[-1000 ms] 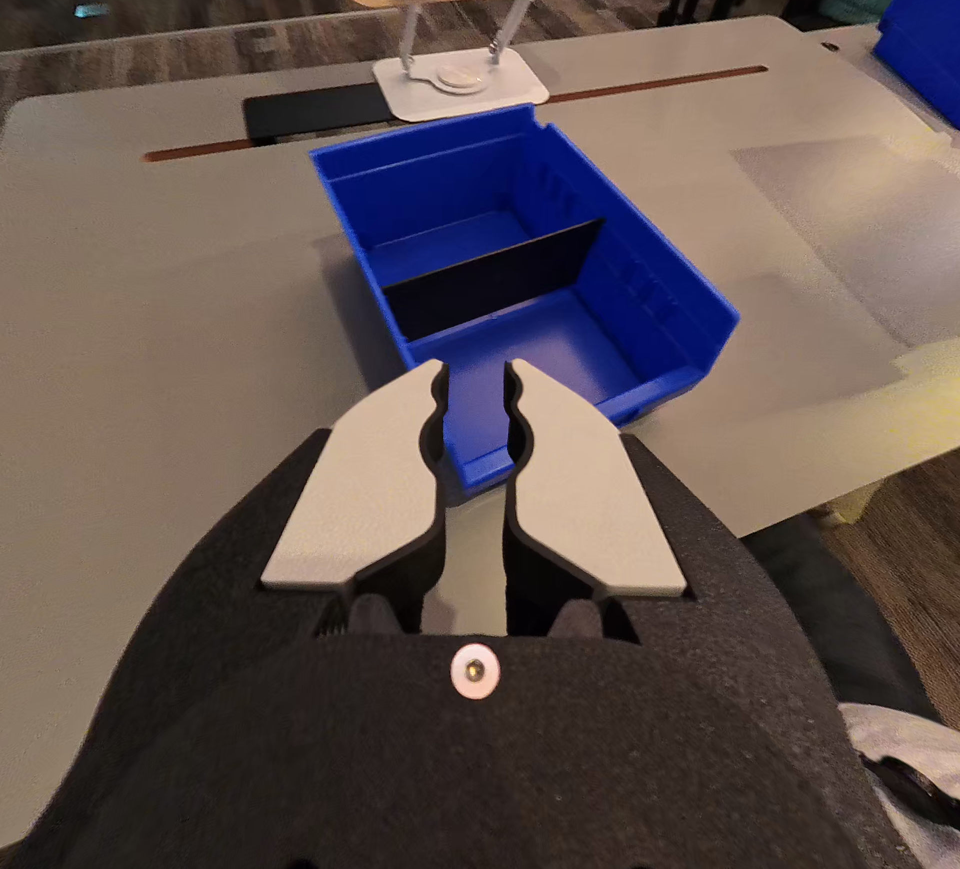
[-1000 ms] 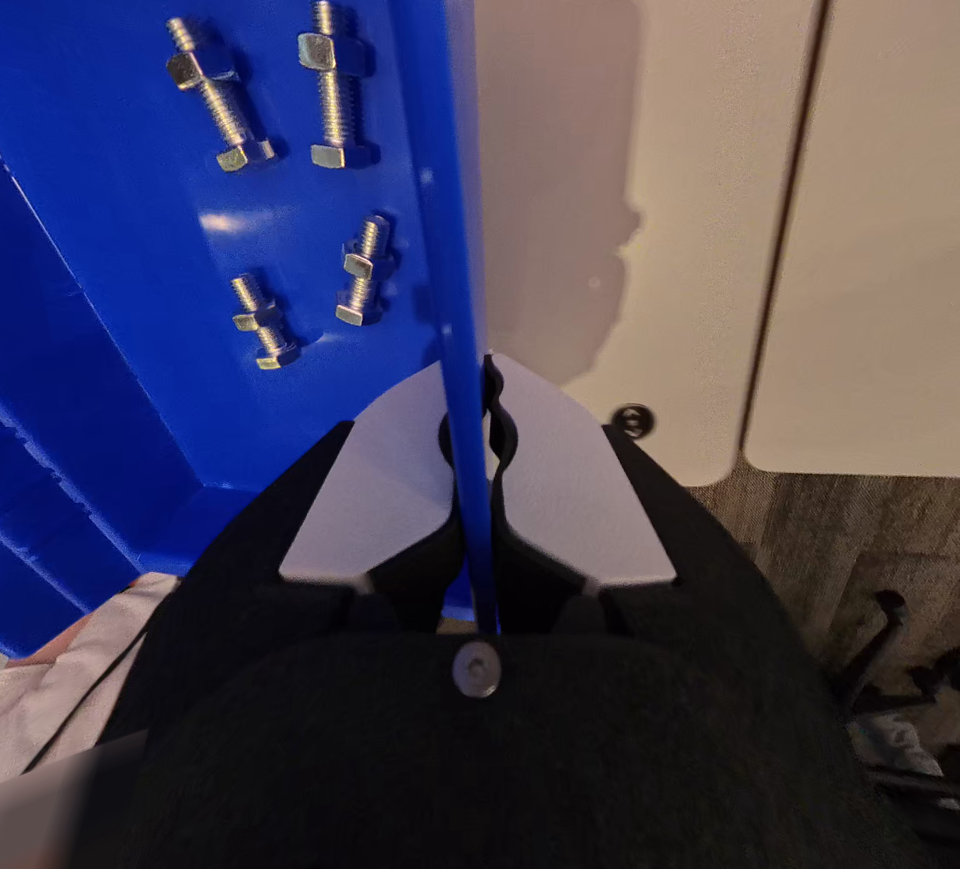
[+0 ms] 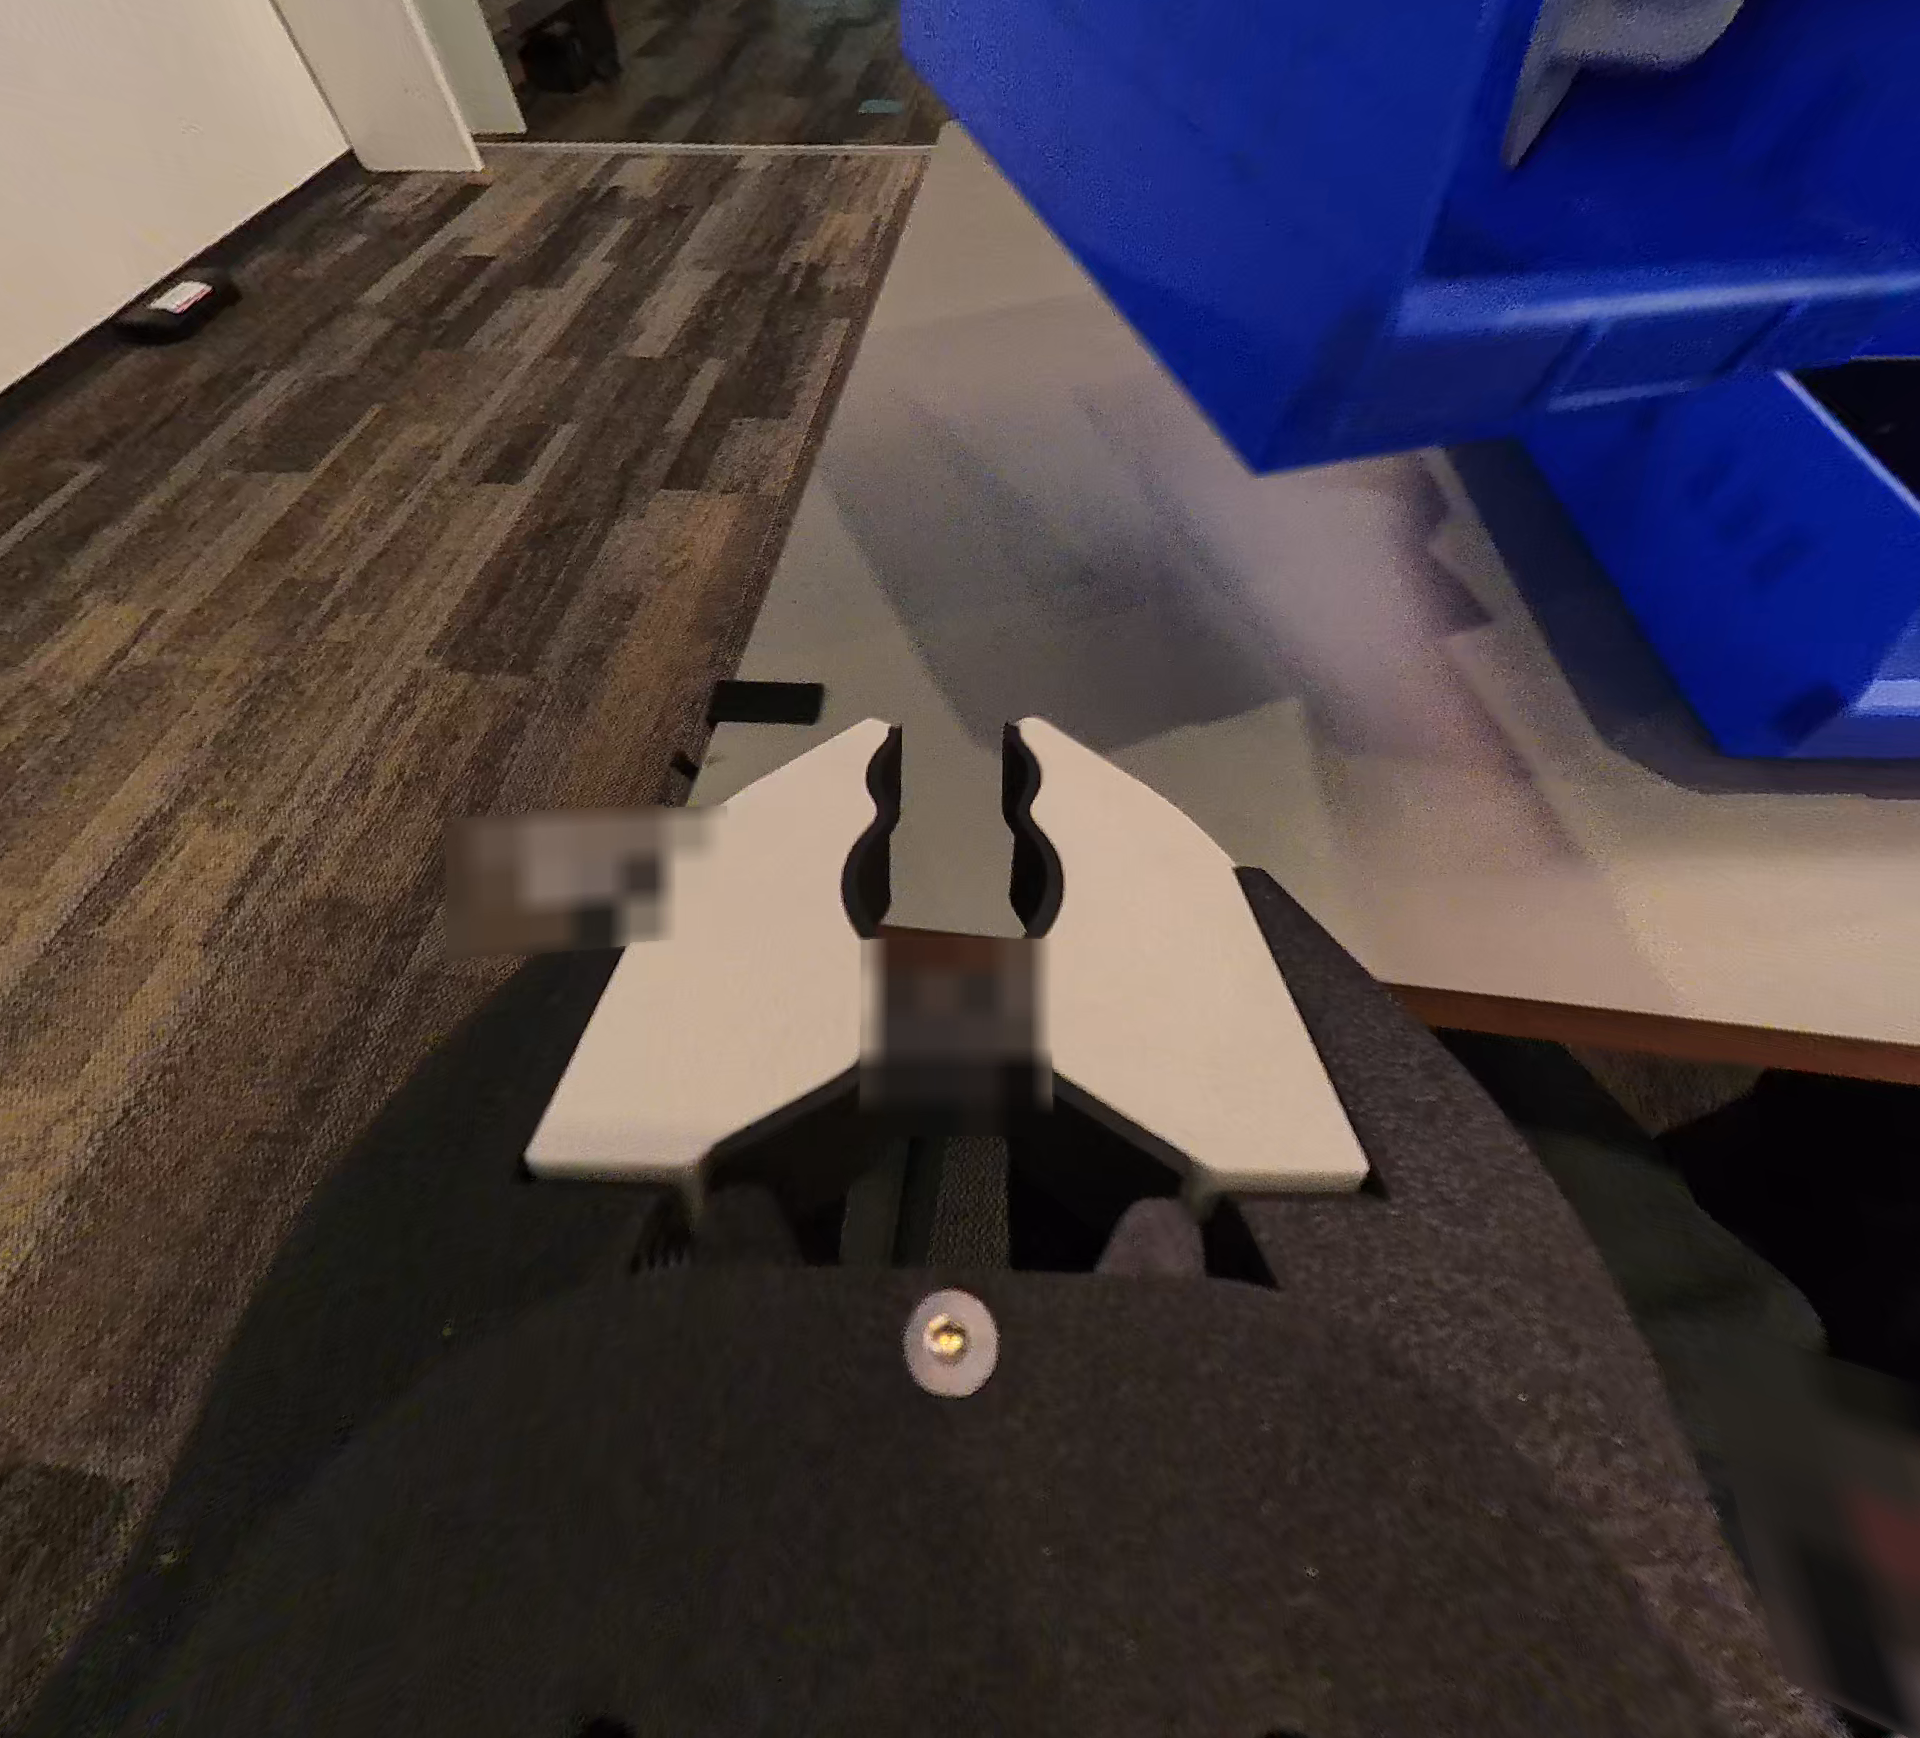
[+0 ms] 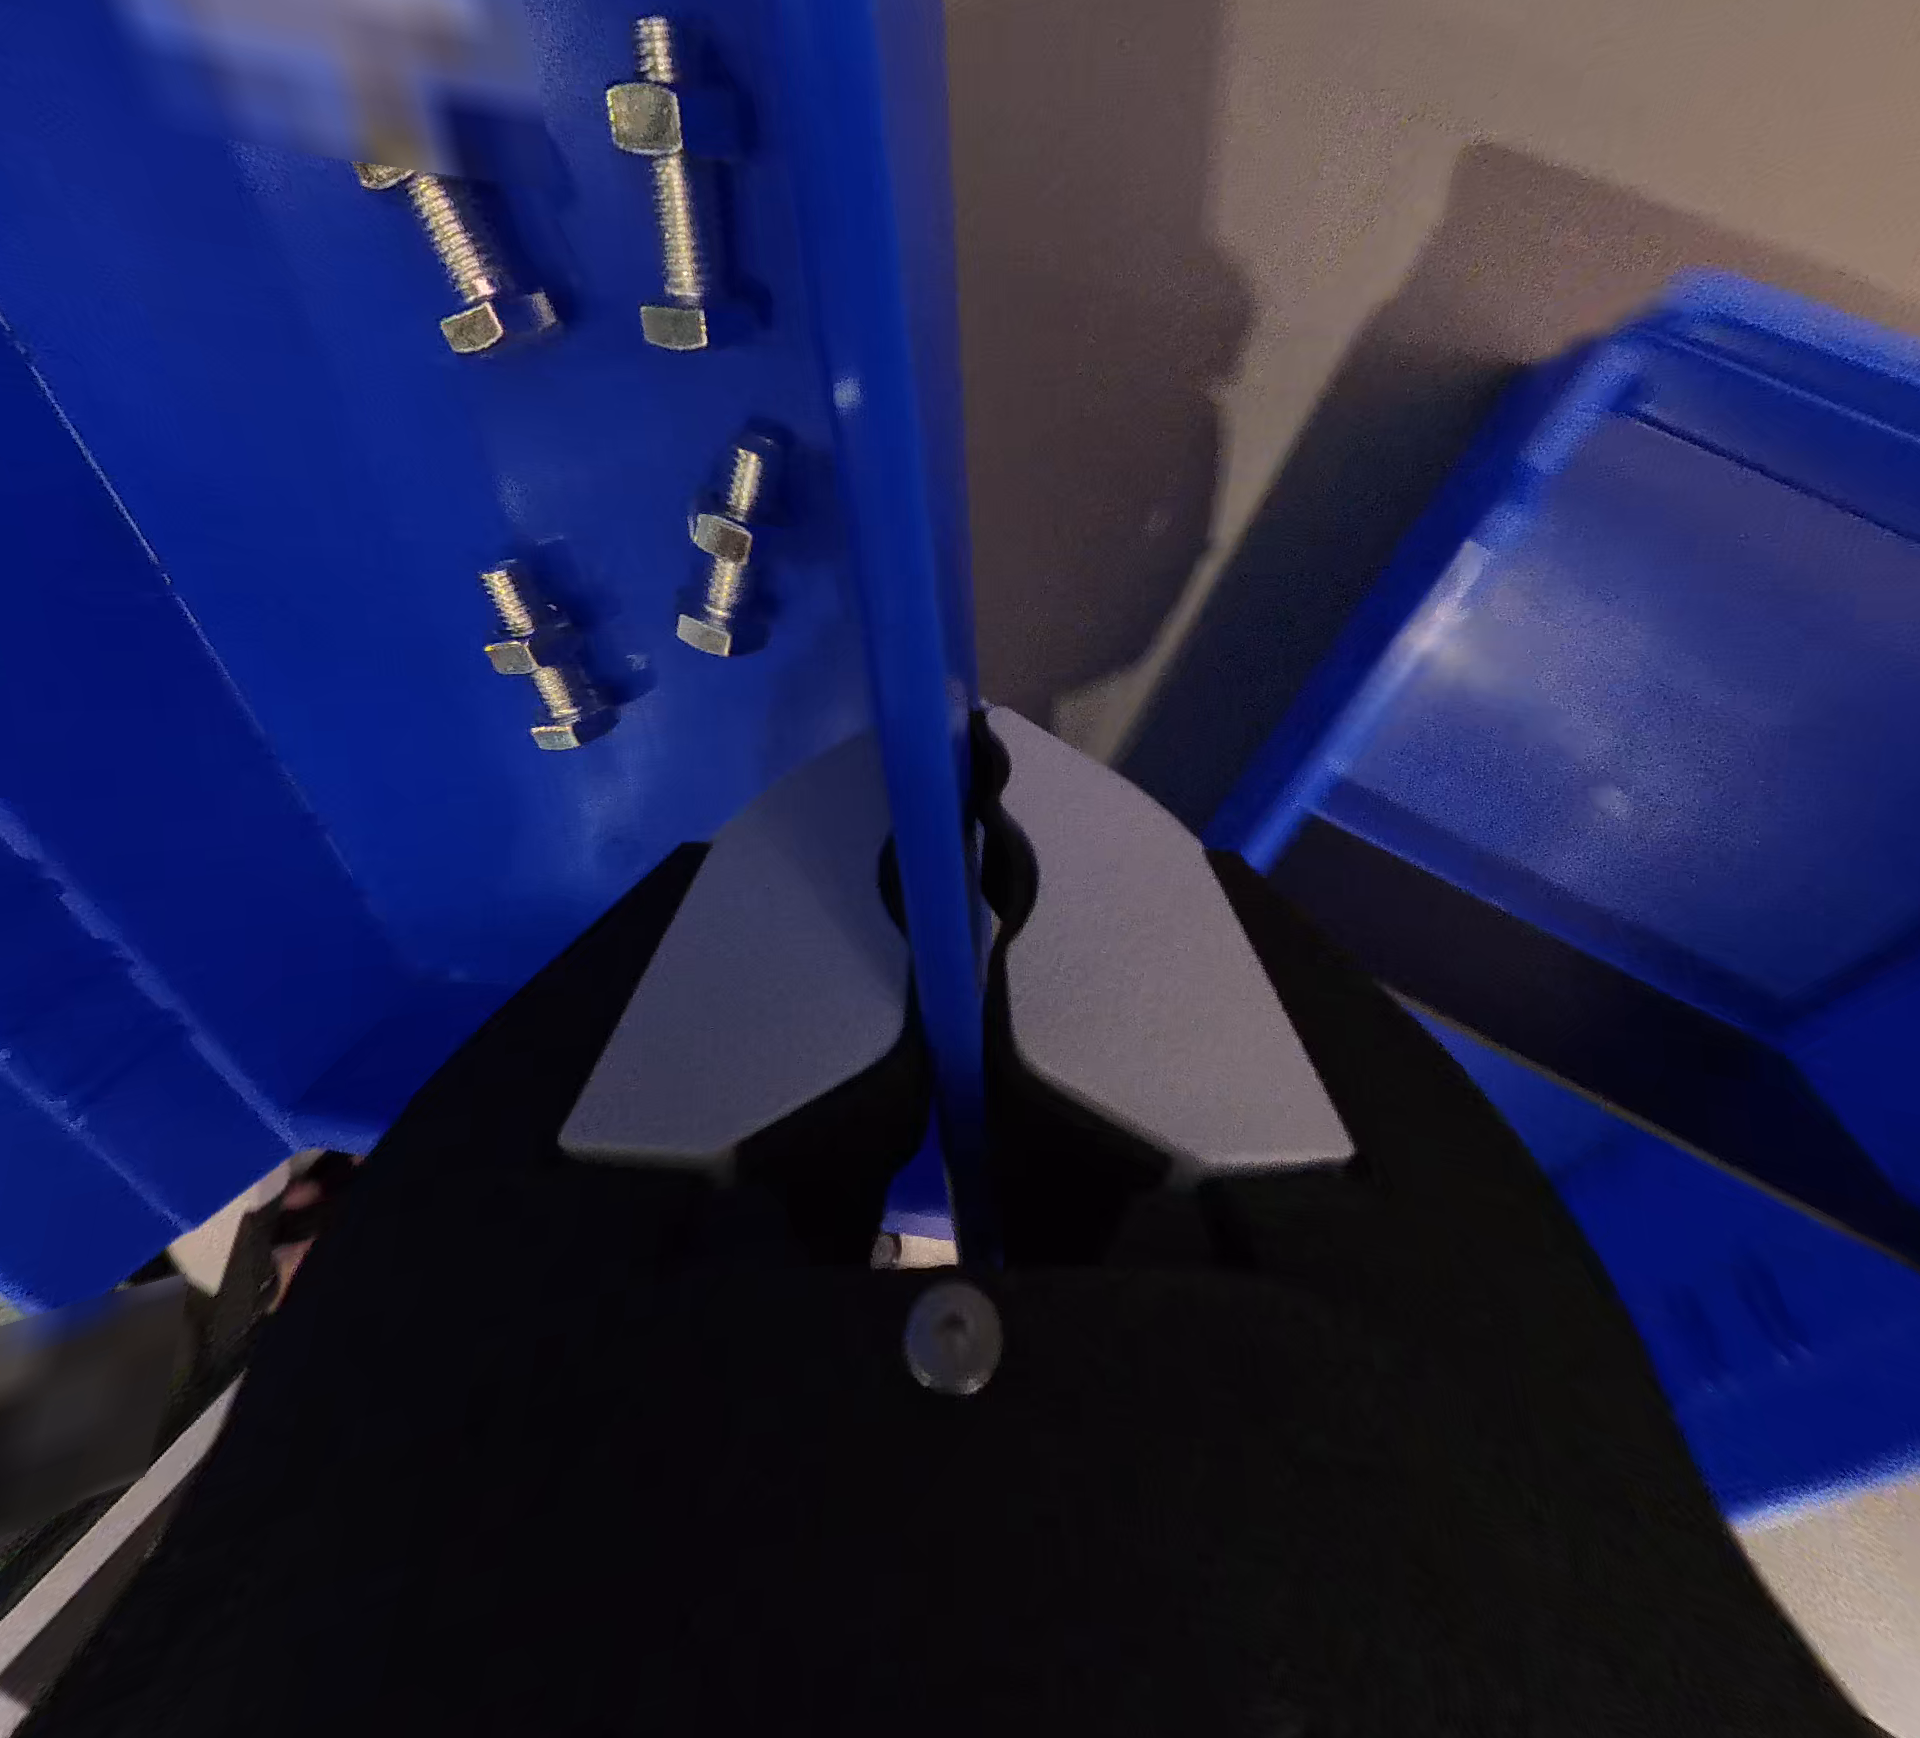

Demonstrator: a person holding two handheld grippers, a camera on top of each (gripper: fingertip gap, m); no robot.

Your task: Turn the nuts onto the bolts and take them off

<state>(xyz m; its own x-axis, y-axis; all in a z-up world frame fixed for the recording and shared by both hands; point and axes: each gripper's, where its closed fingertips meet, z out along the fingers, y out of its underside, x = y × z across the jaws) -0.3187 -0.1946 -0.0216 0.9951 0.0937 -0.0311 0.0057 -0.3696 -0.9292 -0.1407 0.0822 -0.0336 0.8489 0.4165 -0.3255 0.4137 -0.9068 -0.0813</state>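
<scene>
My right gripper (image 4: 971,732) is shut on the side wall of a blue bin (image 4: 894,441) and holds it up off the table. Several silver bolts with nuts on them (image 4: 670,202) (image 4: 727,545) lie on that bin's floor. The held bin also shows blurred at the top right of the left wrist view (image 3: 1195,78), with the right gripper (image 3: 1621,15) on it. My left gripper (image 3: 951,732) is open and empty, low over the table's edge, below and left of the held bin.
A second blue bin (image 4: 1621,701) with a black divider (image 4: 1558,1013) stands on the grey table (image 3: 1091,545), right of the held one; it also shows in the left wrist view (image 3: 1745,566). Carpeted floor (image 3: 416,493) lies beyond the table's left edge. My hands' fingertips stand some 35 cm from each other.
My left gripper has swung left, away from the divided bin, and now faces the table's edge and floor. My right gripper has carried its bin next to the divided bin.
</scene>
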